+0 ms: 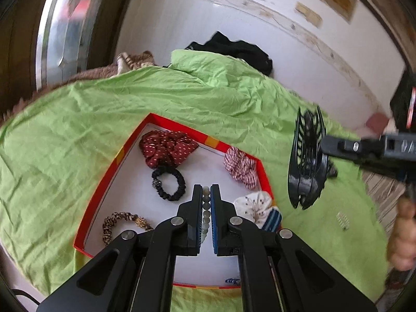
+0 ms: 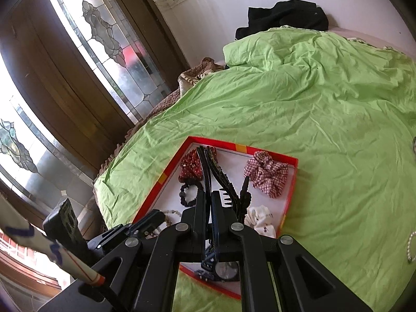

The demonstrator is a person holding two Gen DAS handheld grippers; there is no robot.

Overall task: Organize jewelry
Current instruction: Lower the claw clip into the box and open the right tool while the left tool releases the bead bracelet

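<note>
Pinching a strand of pale grey-green round beads (image 1: 206,208) between its nearly closed fingers, the left gripper (image 1: 206,189) hangs over the white floor of the shallow red-rimmed cardboard box (image 1: 104,182), which lies on the green bedsheet (image 1: 78,119) of the bed. The right gripper (image 2: 207,195) is clamped on a large black plastic claw hair clip (image 1: 306,166), held in the air near the box's right edge. The beads look light, smooth and slippery, and the strand is limp, so it will likely droop and swing; a hold across several beads, as now, seems safer than one on a single bead. The clip is stiff and light, with thin teeth that might snap if squeezed, so its solid spine is the better place to grip. Already in the box are a dark red dotted fabric scrunchie (image 1: 166,148) toward the far corner, a black ruffled hair tie (image 1: 169,183) just beside it, a red-and-white striped scrunchie (image 1: 240,167) on the right rim, and a leopard-print band (image 1: 117,225) near the left edge.
</note>
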